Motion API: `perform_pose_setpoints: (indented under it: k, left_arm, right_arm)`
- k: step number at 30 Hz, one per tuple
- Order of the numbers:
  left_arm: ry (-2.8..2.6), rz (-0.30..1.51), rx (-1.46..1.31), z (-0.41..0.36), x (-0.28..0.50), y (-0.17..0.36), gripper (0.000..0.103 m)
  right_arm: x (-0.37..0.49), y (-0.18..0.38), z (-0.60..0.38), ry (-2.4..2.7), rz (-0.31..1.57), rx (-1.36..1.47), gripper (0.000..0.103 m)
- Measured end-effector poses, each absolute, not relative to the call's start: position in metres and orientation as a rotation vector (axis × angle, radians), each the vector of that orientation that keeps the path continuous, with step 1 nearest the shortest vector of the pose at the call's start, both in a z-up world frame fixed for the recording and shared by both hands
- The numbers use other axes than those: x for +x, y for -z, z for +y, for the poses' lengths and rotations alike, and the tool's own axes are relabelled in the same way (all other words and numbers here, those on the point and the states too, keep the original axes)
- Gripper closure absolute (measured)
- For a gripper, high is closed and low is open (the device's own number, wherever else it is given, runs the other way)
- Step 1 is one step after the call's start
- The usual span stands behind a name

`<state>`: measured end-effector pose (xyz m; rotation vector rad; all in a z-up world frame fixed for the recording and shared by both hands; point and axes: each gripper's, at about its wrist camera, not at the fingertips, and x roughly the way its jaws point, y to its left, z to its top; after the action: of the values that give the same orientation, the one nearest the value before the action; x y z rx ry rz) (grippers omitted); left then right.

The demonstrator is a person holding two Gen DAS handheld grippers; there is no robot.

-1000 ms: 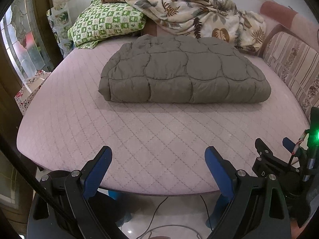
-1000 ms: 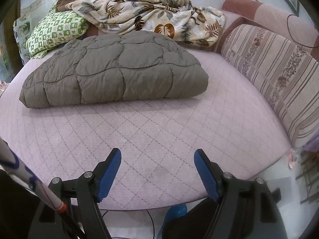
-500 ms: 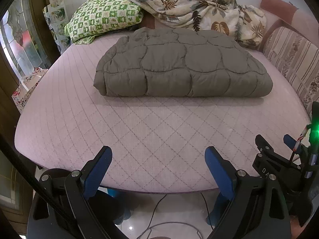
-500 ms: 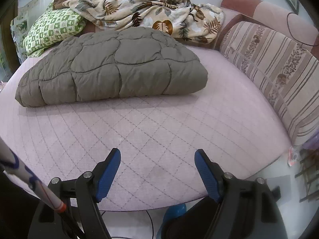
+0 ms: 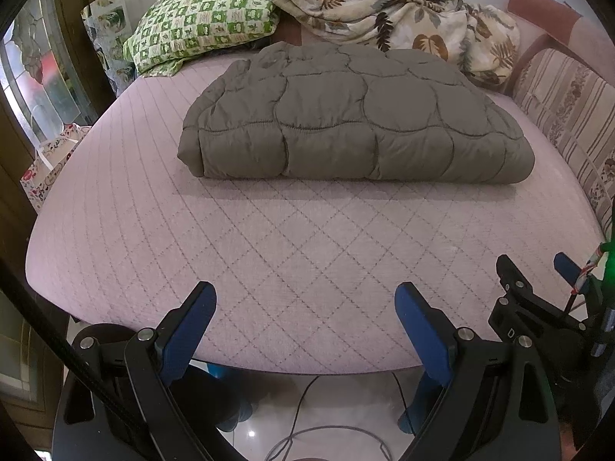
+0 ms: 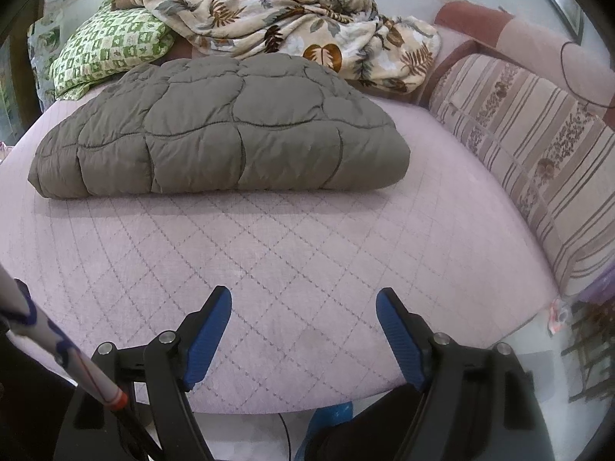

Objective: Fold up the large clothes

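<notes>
A grey-brown quilted padded garment [image 5: 353, 119] lies folded into a thick rectangular bundle on the pink quilted mattress [image 5: 269, 253]; the right wrist view shows the same bundle [image 6: 223, 130] further back. My left gripper [image 5: 305, 296] hovers open over the mattress's near edge, well short of the bundle, nothing between its blue pads. My right gripper [image 6: 303, 299] is likewise open and empty above the near edge. The right gripper's black frame [image 5: 538, 307] shows at the right of the left wrist view.
A leaf-print blanket [image 5: 384, 4] and a green checked pillow [image 5: 203, 27] are heaped at the bed's far end. A striped bolster [image 6: 538, 161] lines the right side. A floral bag [image 5: 50, 161] stands left of the bed. Cables [image 5: 307, 422] lie on the tiled floor below.
Both views have tilted slightly, so the folded bundle sits a little lower and nearer in the frames. Both grippers stay open and empty; the bundle itself has not moved.
</notes>
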<state>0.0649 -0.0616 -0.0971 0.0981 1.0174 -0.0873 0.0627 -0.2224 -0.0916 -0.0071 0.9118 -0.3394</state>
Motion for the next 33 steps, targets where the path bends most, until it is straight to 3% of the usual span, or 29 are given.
perform_pose_setpoints:
  k: [33]
  left_arm:
    - [0.094,1.064,0.089,-0.058,0.073,0.114,0.01]
  right_arm:
    - [0.069,0.097,-0.215,0.33,0.906,-0.033,0.019]
